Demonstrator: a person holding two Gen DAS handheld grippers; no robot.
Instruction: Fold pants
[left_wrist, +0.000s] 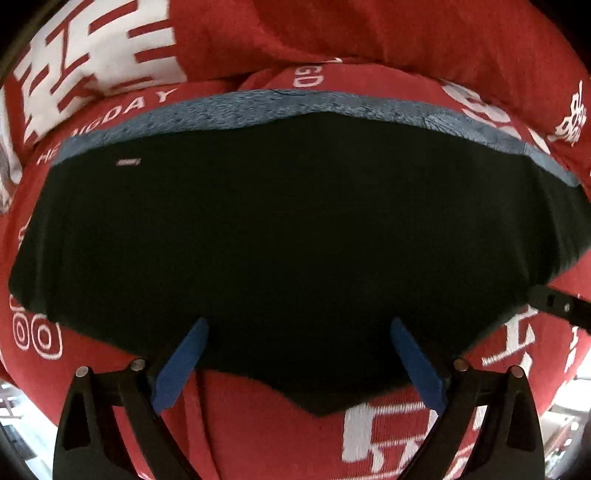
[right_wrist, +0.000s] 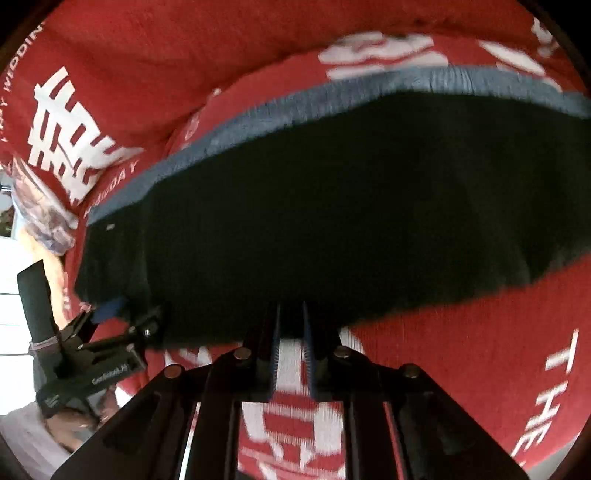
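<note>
Black pants (left_wrist: 280, 236) with a grey-blue waistband (left_wrist: 295, 107) lie flat on a red bedspread with white lettering. My left gripper (left_wrist: 297, 328) is open, its blue fingers (left_wrist: 184, 365) spread over the near edge of the pants, nothing between them. In the right wrist view the same pants (right_wrist: 332, 206) fill the middle. My right gripper (right_wrist: 291, 314) has its fingers nearly together at the near hem, with dark cloth between the tips. The left gripper (right_wrist: 110, 317) shows at the pants' left corner.
The red bedspread (left_wrist: 369, 33) rises in a fold behind the waistband. The bed's edge and pale floor show at the lower left of the right wrist view (right_wrist: 14, 295). The right gripper's tip (left_wrist: 554, 306) enters the left wrist view at right.
</note>
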